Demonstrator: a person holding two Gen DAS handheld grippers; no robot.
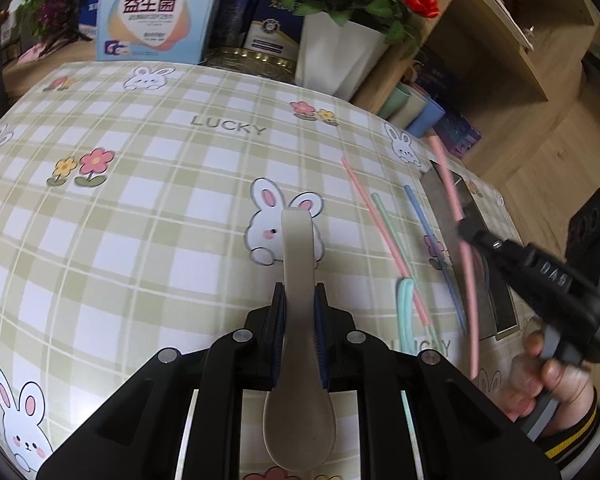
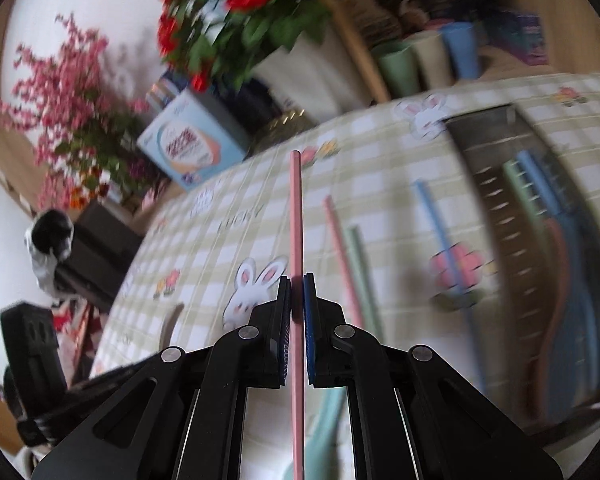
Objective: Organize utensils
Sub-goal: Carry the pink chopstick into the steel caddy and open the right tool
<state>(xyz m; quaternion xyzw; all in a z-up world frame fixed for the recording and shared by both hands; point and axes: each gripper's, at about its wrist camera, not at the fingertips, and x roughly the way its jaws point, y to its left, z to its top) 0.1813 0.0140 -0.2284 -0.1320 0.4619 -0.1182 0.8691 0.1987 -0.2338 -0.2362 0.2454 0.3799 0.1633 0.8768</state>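
Two utensils are in grip at once. From the left wrist view, the left hand-held gripper (image 1: 300,300) is clenched on a beige spoon (image 1: 297,320), handle toward 12 o'clock, above the counter (image 1: 140,200). At 3 o'clock the right hand-held gripper (image 1: 466,229) carries a pink chopstick (image 1: 470,280) over the metal tray (image 1: 452,216); the long stick may swing and hit the tray rim.

From the right wrist view, the right hand-held gripper (image 2: 298,280) pinches the thin, smooth pink chopstick (image 2: 296,208) near its middle, so it may pivot or slip. The tray (image 2: 484,168) at 2 o'clock already holds some utensils.
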